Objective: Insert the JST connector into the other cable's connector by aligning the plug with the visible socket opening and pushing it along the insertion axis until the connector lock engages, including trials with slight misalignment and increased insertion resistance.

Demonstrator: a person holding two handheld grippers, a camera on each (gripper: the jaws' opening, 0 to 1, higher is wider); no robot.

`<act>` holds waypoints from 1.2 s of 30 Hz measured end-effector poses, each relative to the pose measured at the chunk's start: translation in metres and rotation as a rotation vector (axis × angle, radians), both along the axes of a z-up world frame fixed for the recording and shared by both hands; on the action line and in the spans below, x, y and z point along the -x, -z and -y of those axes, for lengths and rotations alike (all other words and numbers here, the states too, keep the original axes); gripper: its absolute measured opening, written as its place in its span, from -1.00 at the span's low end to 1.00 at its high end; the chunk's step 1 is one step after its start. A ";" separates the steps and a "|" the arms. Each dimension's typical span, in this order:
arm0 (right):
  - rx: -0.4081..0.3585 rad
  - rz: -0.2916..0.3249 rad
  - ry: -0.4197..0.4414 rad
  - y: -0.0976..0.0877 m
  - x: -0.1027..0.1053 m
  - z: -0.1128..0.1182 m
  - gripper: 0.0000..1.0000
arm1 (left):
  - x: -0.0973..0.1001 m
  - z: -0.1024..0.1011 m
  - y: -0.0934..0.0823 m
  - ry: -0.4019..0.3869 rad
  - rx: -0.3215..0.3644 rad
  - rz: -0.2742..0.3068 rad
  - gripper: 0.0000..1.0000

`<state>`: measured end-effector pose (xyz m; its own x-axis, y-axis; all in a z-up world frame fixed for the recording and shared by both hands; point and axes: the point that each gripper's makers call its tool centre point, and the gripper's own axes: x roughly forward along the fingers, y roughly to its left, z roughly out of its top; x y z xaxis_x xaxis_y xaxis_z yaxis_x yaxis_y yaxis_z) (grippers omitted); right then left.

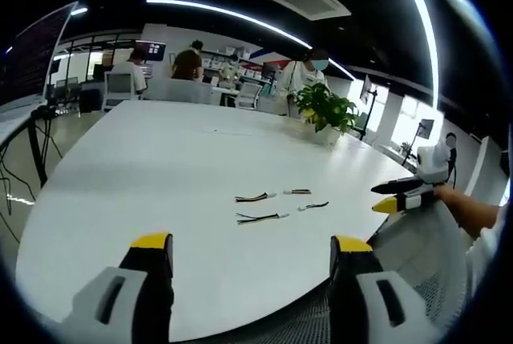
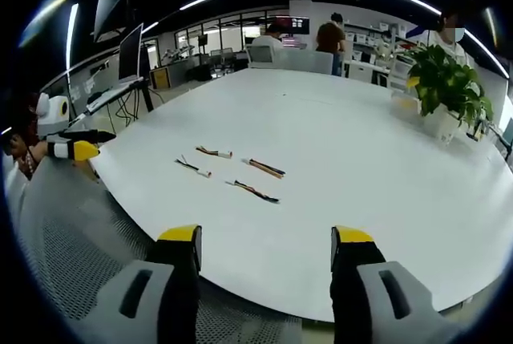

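Observation:
Several short cable pieces with white JST connectors lie loose on the white round table (image 1: 160, 159), apart from one another. In the left gripper view they include a striped cable (image 1: 255, 197), a longer one (image 1: 260, 217) nearer me, and two small ones (image 1: 296, 192) (image 1: 314, 206). The right gripper view has the same cables (image 2: 214, 152) (image 2: 192, 167) (image 2: 264, 168) (image 2: 255, 192) near the table's (image 2: 337, 135) edge. My left gripper (image 1: 252, 248) stands open, short of the table edge, holding nothing. My right gripper (image 2: 266, 240) is open and empty too. Each enters the other's view: right gripper (image 1: 401, 196), left gripper (image 2: 74, 145).
A potted plant (image 1: 325, 107) (image 2: 445, 79) stands at the table's far side. A grey mesh chair (image 2: 72, 224) (image 1: 417, 264) sits between me and the table. People sit and stand at desks (image 1: 188, 63) beyond. A monitor on a stand (image 2: 128, 51) is off to one side.

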<state>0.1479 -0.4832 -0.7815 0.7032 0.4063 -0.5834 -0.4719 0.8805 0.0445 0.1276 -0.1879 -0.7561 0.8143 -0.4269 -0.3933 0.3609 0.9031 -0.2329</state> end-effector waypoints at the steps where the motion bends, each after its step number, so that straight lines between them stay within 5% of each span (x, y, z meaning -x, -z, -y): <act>1: -0.001 0.000 0.000 0.000 0.000 0.000 0.27 | 0.000 0.000 0.000 0.000 0.001 0.000 0.56; 36: 0.001 0.031 0.039 -0.005 -0.004 0.006 0.23 | 0.003 0.007 -0.002 0.033 -0.015 -0.011 0.62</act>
